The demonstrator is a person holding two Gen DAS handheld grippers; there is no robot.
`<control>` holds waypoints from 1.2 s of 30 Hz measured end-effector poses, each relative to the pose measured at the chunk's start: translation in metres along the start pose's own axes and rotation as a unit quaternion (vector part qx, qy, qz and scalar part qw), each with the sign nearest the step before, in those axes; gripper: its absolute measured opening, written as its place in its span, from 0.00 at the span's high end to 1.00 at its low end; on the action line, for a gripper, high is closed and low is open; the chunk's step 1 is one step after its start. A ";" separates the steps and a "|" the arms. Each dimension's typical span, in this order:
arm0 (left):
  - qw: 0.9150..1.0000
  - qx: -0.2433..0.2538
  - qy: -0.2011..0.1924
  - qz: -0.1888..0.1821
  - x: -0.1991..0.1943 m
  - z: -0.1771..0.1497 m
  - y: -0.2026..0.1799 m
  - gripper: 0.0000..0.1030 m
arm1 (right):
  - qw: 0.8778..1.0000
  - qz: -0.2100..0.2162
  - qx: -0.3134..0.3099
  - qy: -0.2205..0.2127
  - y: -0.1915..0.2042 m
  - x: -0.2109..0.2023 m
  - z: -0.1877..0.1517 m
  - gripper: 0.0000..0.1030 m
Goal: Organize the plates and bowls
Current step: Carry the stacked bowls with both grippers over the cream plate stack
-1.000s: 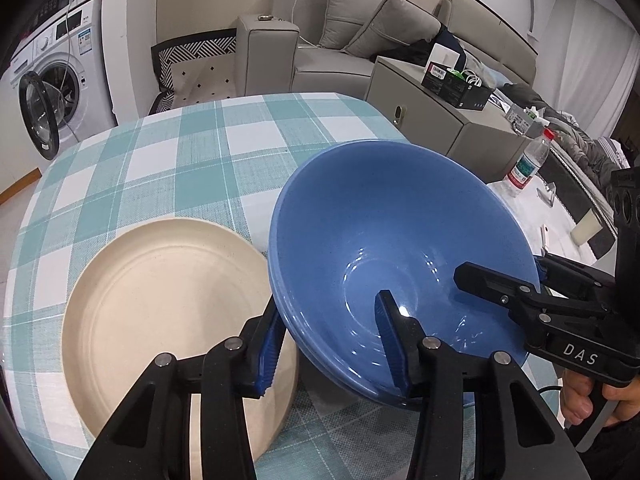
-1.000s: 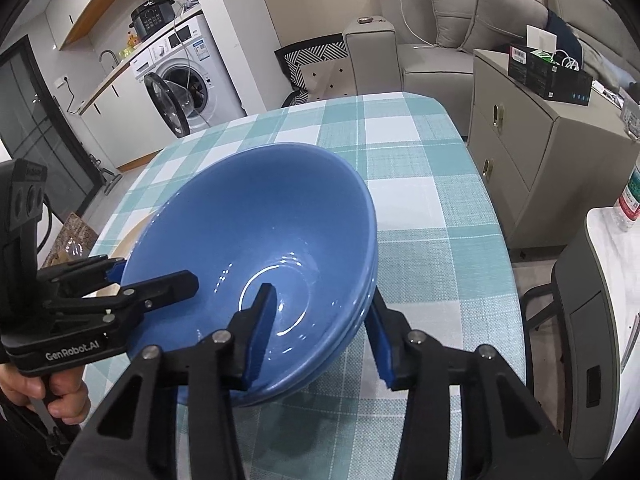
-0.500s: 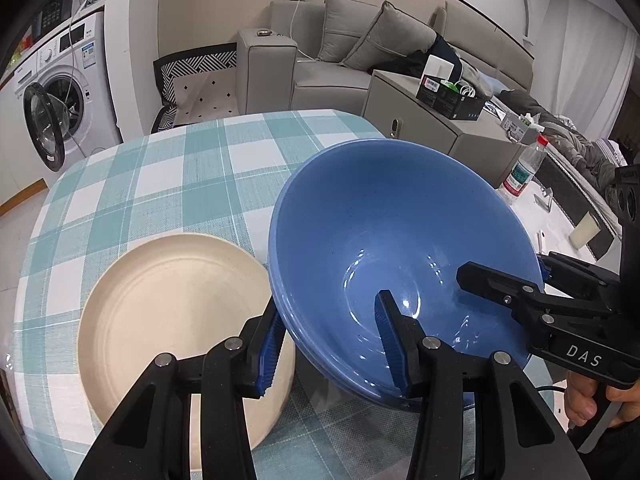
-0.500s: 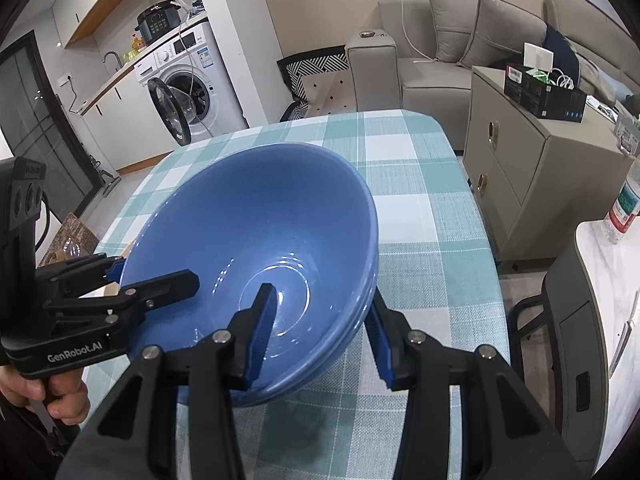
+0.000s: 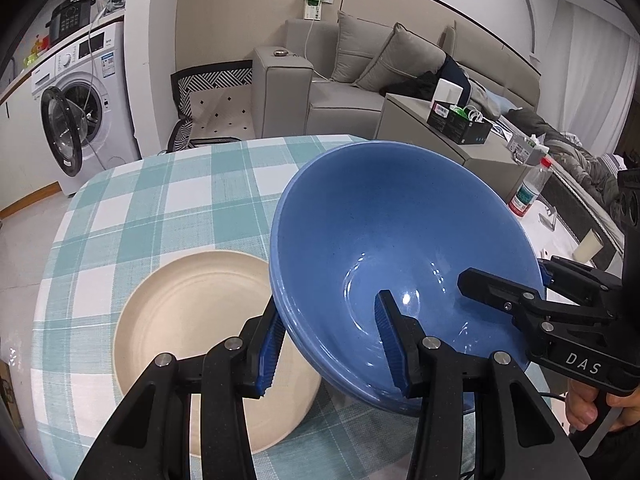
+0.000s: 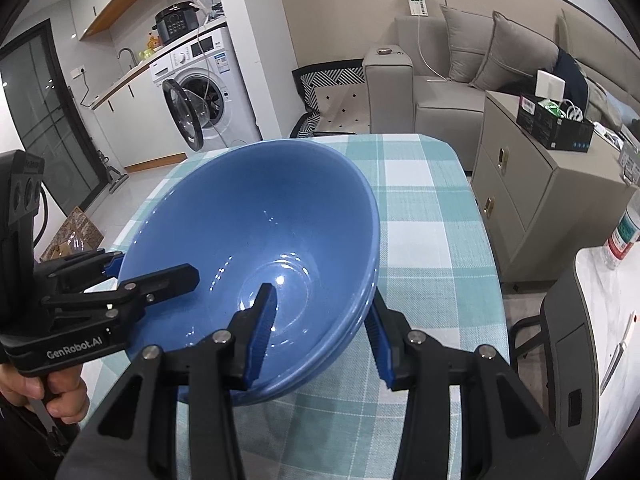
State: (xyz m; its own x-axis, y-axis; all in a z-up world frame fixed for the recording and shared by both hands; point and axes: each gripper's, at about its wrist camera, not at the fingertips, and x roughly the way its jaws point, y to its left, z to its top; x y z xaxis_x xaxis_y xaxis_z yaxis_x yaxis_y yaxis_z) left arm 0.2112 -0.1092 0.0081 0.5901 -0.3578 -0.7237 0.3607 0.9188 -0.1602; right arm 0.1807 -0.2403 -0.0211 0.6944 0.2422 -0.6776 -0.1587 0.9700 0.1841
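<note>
The blue bowls (image 5: 384, 248) are riding higher above the worktop (image 5: 160, 200) than a second ago, and the cream plate (image 5: 192, 320) is showing further beneath them, more of the checked cloth coming into view around it. Two bowls are nesting one inside the other, their double rim showing at the near edge, tilted and lifted clear of the cloth. The left hand-held gripper (image 5: 332, 348) is clamping the stack's left rim, one blue pad inside the bowl and the other under its outer wall. The right hand-held gripper (image 6: 320, 332) is pinching the opposite rim the same way, one finger inside, one outside. The plate is lying flat on the worktop, partly under the stack's left side. A washing machine (image 6: 204, 92) is standing open-doored beyond the worktop, with a grey sofa (image 6: 460, 92) to its right.
</note>
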 end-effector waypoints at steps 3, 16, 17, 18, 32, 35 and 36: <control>1.000 -0.004 -0.005 0.006 -0.007 0.000 0.007 0.55 | 1.000 0.004 -0.007 -0.001 0.008 -0.001 0.004 0.57; 0.998 -0.032 -0.025 0.045 -0.040 -0.005 0.055 0.55 | 0.999 0.032 -0.036 -0.005 0.054 0.010 0.019 0.57; 0.998 -0.035 -0.025 0.049 -0.042 -0.006 0.060 0.55 | 0.999 0.035 -0.038 -0.004 0.059 0.013 0.020 0.57; 0.998 -0.038 -0.025 0.052 -0.044 -0.007 0.065 0.55 | 0.998 0.038 -0.041 -0.003 0.063 0.015 0.020 0.57; 0.993 -0.077 -0.020 0.090 -0.052 -0.017 0.121 0.55 | 0.995 0.071 -0.065 0.022 0.108 0.058 0.032 0.57; 0.992 -0.083 -0.014 0.093 -0.046 -0.018 0.128 0.55 | 0.995 0.074 -0.064 0.030 0.112 0.067 0.033 0.57; 0.992 -0.085 -0.011 0.093 -0.044 -0.019 0.131 0.55 | 0.995 0.075 -0.063 0.033 0.113 0.070 0.033 0.57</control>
State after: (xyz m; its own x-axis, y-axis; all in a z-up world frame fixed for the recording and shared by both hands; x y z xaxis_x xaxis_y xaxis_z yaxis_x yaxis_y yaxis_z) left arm 0.2187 0.0297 0.0062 0.6520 -0.1815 -0.7361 0.1188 0.9834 -0.1372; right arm 0.2344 -0.1142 -0.0242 0.6088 0.3817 -0.6955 -0.3473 0.9164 0.1989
